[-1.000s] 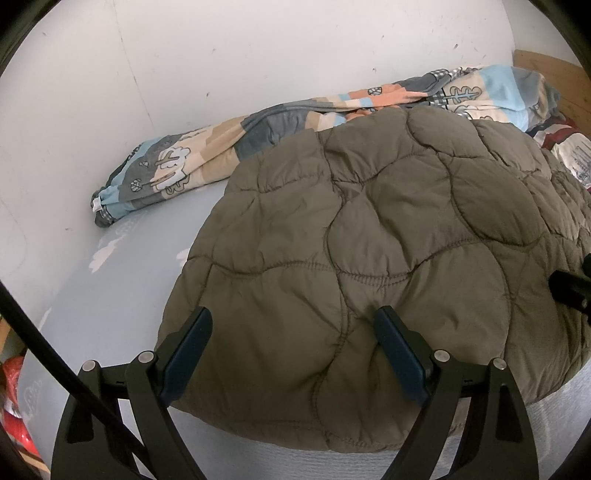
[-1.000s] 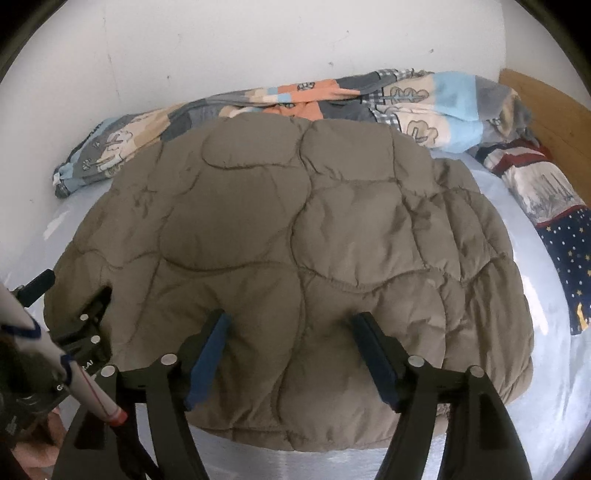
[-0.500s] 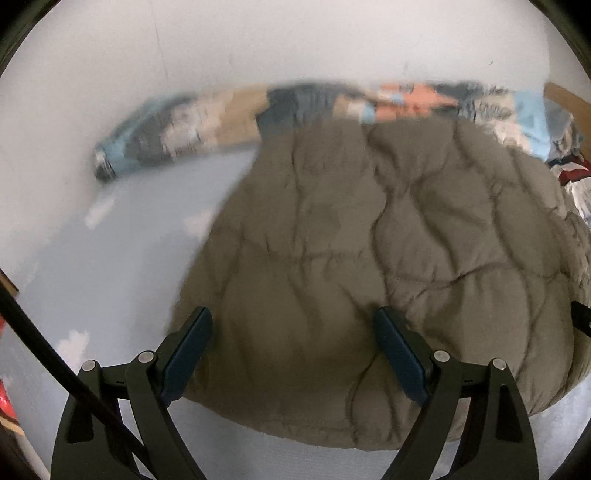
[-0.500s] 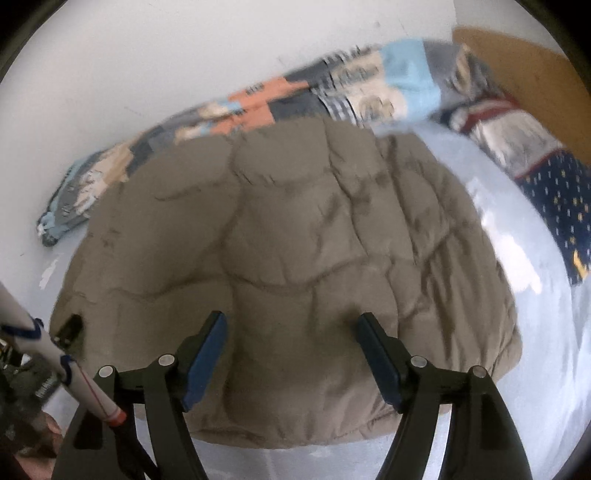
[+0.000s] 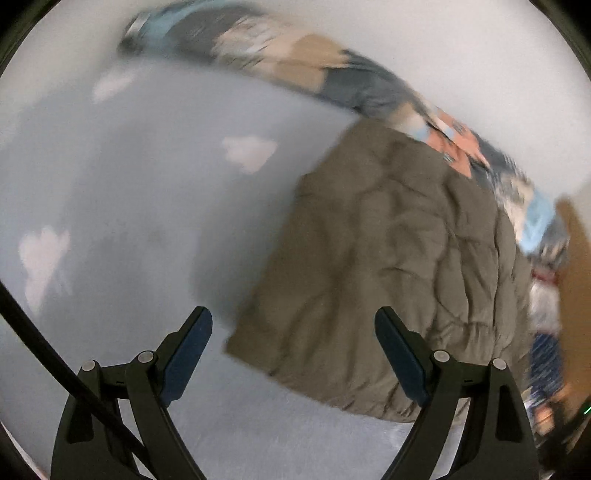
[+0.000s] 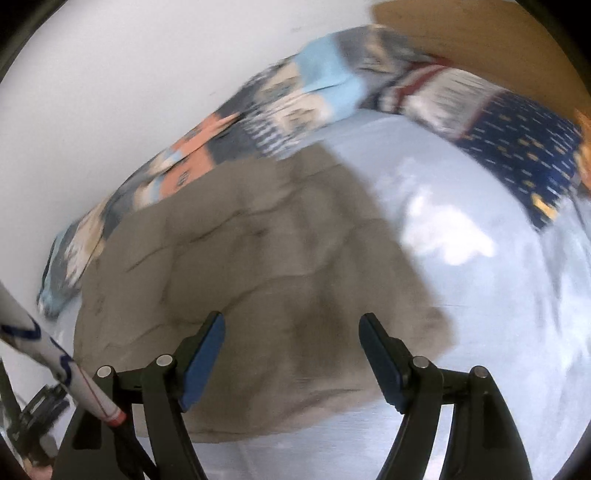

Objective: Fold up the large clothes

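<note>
Here, an entry for the moment.

Item: jacket (image 5: 399,266), olive, quilted, lying as a compact padded block on the pale bed (image 5: 122,206). Its far edge touches a patterned blanket (image 5: 295,62) bunched along the white wall (image 6: 110,92). A second, navy-patterned cloth (image 6: 524,147) lies well apart at the head end, beside a wooden board (image 6: 461,33).

Left tool (image 5: 293,356): jaws spread wide, nothing between them; it hovers near the jacket's near-left corner, one finger over bare sheet, the other over quilting.

Right tool (image 6: 291,360): jaws likewise wide and empty, hovering above the jacket's near edge, toward its right corner.

Condition of views: both heavily motion-blurred and tilted; seams and hems cannot be read, nor whether sleeves are tucked under.

Stage, by judgement: the jacket looks already folded at least once, since no sleeve or collar shows. Whether a final fold remains cannot be told.

Handling notes, should another fold be wanted:
- Take the two near corners at once, one tool each, pinching through every layer so the inner ones do not slide out.
- Lift only slightly; padded fill springs back, so carry the edge over low and press it down.
- Keep clear of the blanket at the far edge.
- Risk: a shallow pinch slips off slick shell fabric.
</note>
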The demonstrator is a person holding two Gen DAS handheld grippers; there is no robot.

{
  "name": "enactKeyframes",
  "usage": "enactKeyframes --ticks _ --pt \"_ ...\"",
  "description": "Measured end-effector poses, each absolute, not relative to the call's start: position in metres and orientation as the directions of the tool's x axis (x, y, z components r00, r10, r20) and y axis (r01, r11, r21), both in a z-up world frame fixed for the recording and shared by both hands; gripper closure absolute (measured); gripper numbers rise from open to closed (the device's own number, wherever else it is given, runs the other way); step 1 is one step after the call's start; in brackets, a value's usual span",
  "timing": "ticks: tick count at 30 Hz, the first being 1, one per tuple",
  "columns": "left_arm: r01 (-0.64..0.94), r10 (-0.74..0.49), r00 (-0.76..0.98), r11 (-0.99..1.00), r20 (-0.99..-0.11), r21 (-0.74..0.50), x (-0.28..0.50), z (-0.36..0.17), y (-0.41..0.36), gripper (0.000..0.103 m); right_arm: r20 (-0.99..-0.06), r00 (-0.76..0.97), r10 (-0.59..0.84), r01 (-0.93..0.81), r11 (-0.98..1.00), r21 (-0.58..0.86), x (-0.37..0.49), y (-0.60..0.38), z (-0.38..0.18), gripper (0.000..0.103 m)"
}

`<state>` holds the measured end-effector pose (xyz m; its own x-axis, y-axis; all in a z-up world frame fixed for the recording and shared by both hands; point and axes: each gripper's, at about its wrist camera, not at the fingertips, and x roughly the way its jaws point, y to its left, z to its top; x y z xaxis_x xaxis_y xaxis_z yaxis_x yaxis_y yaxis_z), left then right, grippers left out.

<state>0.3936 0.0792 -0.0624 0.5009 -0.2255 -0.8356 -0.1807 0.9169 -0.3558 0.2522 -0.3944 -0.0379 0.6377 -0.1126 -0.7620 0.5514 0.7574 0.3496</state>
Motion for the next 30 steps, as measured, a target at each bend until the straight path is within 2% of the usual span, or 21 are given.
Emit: enactKeyframes --ticks 4,10,17,25,26,27,28,30 --pt "-0.313 -0.393 0.443 0.775 -0.806 -0.550 0.387 -0.089 0.120 0.014 -0.787 0.604 -0.122 0.655 0.639 0.404 0.216 -0.440 -0.053 0.014" --pt "-0.380 -0.525 0.417 0.641 -0.742 -0.667 0.380 -0.120 0.113 0.014 -0.766 0.642 0.038 0.686 0.419 0.595 0.185 -0.471 -0.087 0.014" --pt "-0.424 -0.513 0.484 0.571 -0.709 -0.703 0.382 -0.136 0.096 0.014 -0.704 0.700 0.122 0.648 0.305 0.698 0.187 -0.474 -0.105 0.013" --pt "-0.354 -0.457 0.505 0.665 -0.733 -0.658 0.396 -0.128 0.067 0.014 -0.645 0.740 0.189 0.616 0.193 0.763 0.218 -0.472 -0.137 0.013" --pt "-0.333 -0.447 0.501 0.691 -0.741 -0.642 0.399 -0.125 0.063 0.017 -0.650 0.734 0.198 0.618 0.203 0.759 0.225 -0.471 -0.140 0.014" --pt "-0.322 -0.437 0.501 0.708 -0.747 -0.629 0.403 -0.123 0.063 0.020 -0.662 0.725 0.190 0.625 0.221 0.749 0.230 -0.469 -0.142 0.024" --pt "-0.297 -0.415 0.500 0.743 -0.760 -0.600 0.405 -0.119 0.059 0.023 -0.677 0.715 0.176 0.633 0.247 0.733 0.234 -0.466 -0.141 0.029" --pt "-0.247 -0.358 0.504 0.812 -0.786 -0.528 0.408 -0.108 0.048 0.027 -0.718 0.682 0.139 0.651 0.332 0.682 0.241 -0.461 -0.132 0.049"
